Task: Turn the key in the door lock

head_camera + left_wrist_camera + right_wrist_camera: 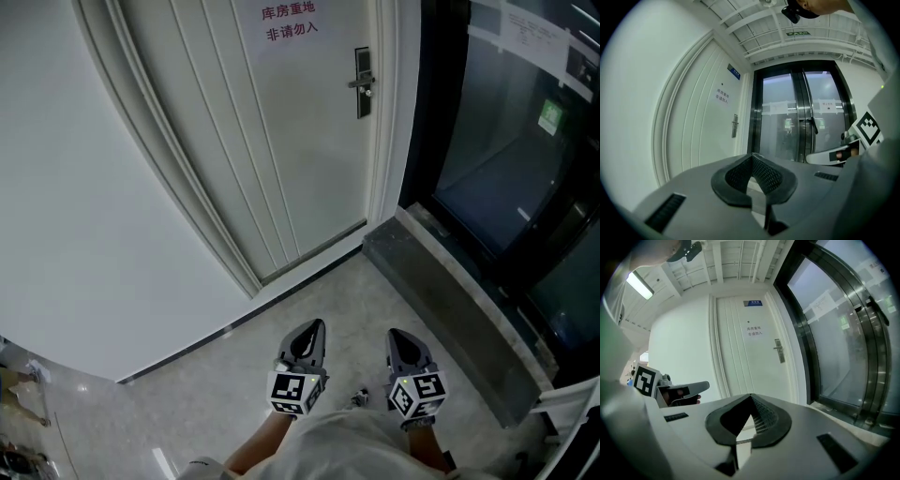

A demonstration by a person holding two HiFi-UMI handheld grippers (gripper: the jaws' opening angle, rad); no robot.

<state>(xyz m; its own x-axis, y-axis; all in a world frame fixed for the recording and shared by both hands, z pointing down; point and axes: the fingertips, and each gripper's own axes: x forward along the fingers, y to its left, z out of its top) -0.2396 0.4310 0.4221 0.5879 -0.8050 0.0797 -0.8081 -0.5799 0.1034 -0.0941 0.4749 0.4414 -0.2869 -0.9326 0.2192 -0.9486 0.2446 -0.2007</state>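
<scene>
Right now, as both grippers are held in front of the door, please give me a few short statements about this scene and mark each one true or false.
1. The door is closed. True.
2. The left gripper touches the handle. False: it is well short of the door and touches nothing.
3. In the head view, the handle sits near the door's right edge. True.
4. The right gripper has its jaws wide apart. False: they are together, with nothing between them.
5. The sign on the door has blue print. False: its print is red.
</scene>
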